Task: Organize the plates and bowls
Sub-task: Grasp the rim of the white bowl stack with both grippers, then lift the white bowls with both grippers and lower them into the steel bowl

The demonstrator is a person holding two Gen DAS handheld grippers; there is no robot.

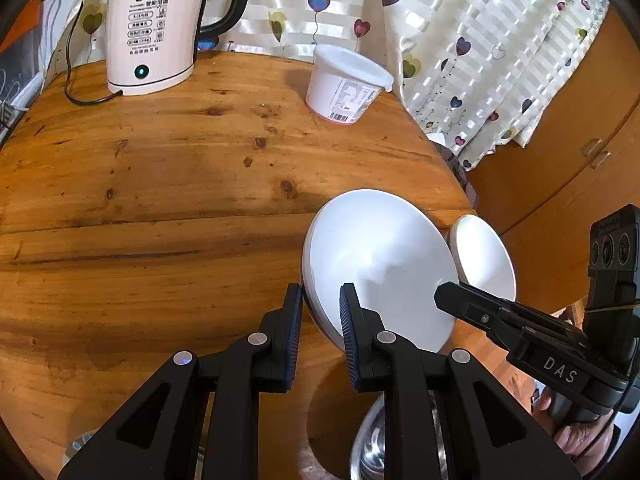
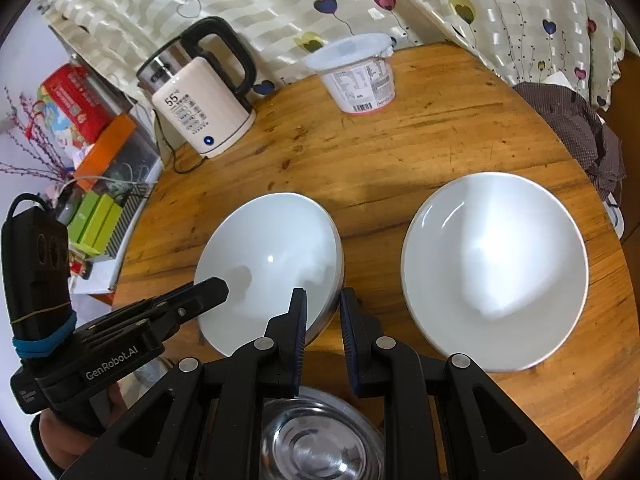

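Round wooden table [image 2: 440,148] before heart-print curtain [image 2: 500,12]

My left gripper [image 1: 320,316], right gripper [image 2: 323,316]: black frames, blue ribbed pads, silver rivets; "GenRobot.AI", "DAS" lettering.

Both grippers point steeply downward, side by side. The left gripper [image 1: 321,312] has its jaws drawn in narrow, pinching the left rim of a white bowl [image 1: 380,264]. The right gripper [image 2: 323,316] pinches the same bowl's right rim, jaws equally narrow. A hand [image 1: 580,432] grips the right gripper's handle from below.
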